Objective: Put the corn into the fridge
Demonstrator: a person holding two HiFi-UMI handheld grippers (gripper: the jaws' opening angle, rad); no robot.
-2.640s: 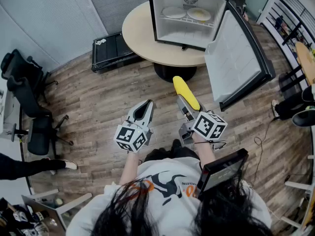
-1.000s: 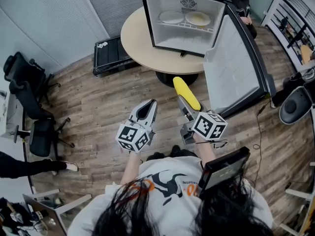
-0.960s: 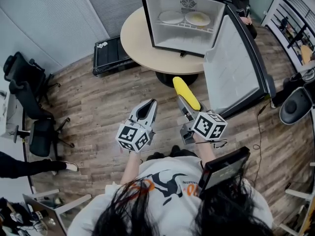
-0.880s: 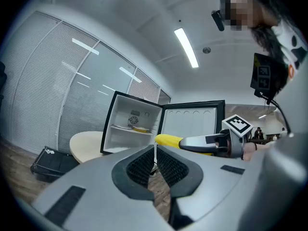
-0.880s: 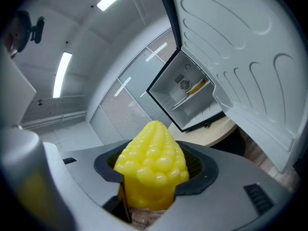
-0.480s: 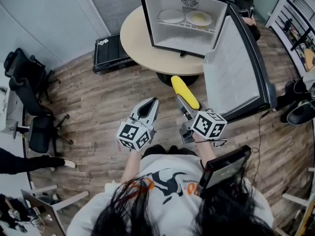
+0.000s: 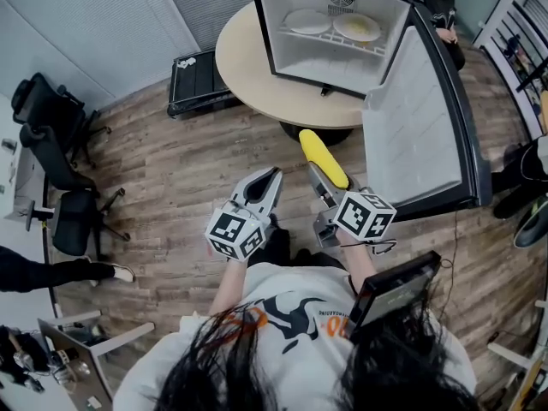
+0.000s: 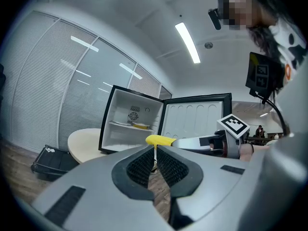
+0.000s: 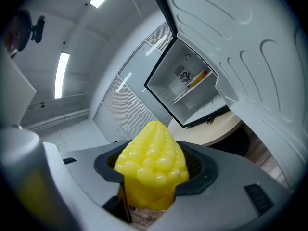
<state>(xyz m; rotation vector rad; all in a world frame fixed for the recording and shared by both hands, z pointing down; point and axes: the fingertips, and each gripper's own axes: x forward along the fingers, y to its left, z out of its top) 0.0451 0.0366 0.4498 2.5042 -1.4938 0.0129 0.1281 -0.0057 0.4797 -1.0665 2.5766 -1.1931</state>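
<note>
Holding both tools out in front of a white shirt, the person stands on a wood-plank floor. The left gripper has its jaws pressed together, with only a hairline slit between the ribbed pads and nothing in them. Just to its right, the right gripper has its jaws clenched on the corn. The yellow cob is gripped at its lower part, and its tapered tip sticks out past the jaws toward the far side. The corn is up in the air, outside the fridge and on the near side of the round table. Farther off, that table carries the small fridge. Its door is swung wide open to the right, showing its white inner lining. Inside, an upper shelf holds two plates side by side, and the right one has something yellow on it. Left of the table a black case lies on the floor, and two office chairs stand at the far left.
</note>
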